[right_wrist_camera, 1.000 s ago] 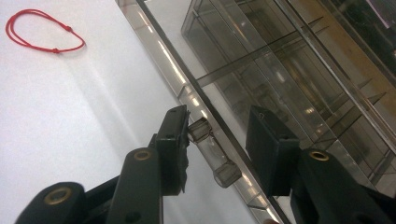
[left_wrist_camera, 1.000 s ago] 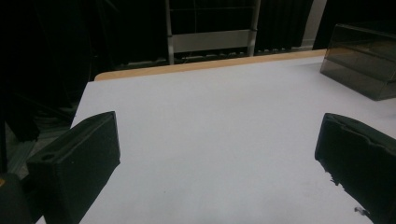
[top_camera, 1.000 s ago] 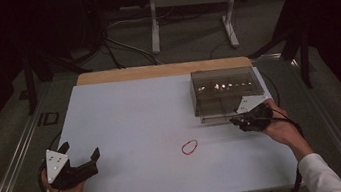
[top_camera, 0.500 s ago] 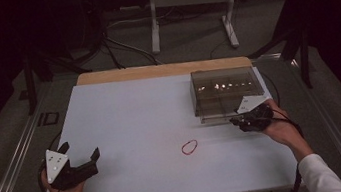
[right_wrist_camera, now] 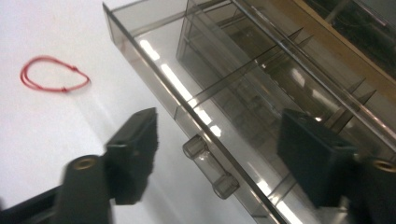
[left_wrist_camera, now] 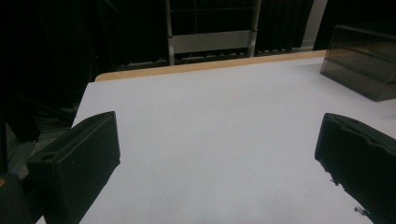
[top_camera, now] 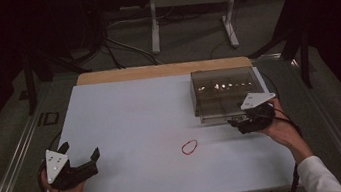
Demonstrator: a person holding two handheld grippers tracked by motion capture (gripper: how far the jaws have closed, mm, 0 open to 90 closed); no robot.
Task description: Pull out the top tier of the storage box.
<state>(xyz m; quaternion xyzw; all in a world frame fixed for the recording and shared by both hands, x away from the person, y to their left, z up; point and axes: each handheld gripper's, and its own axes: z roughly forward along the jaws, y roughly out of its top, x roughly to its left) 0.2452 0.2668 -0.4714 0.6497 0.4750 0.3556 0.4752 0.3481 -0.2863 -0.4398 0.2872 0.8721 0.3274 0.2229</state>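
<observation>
**Letting go of the drawer handle**

We are holding our right gripper [right_wrist_camera: 217, 154] at the front of the smoky plastic drawer box [top_camera: 226, 90], and its jaws have just been opening: they are standing spread on either side of the small clear handle [right_wrist_camera: 211, 167], which is sitting between them with neither pad pressing on it. Just beyond the handle, the drawer [right_wrist_camera: 196, 88] is standing pulled out, its dividers showing. Off to the gripper's left, well apart on the white table [top_camera: 131, 121], the red rubber band [right_wrist_camera: 53, 74] is lying flat. Our left gripper [left_wrist_camera: 217, 158] is resting far across the table, jaws wide, nothing between them.

We judge that drawing back at an angle could catch a jaw on the handle and drag the light box or push the drawer shut. The thin, flat band could also slip from the pads.

Against the earlier high view, hands, box and band are sitting in the same places.
</observation>
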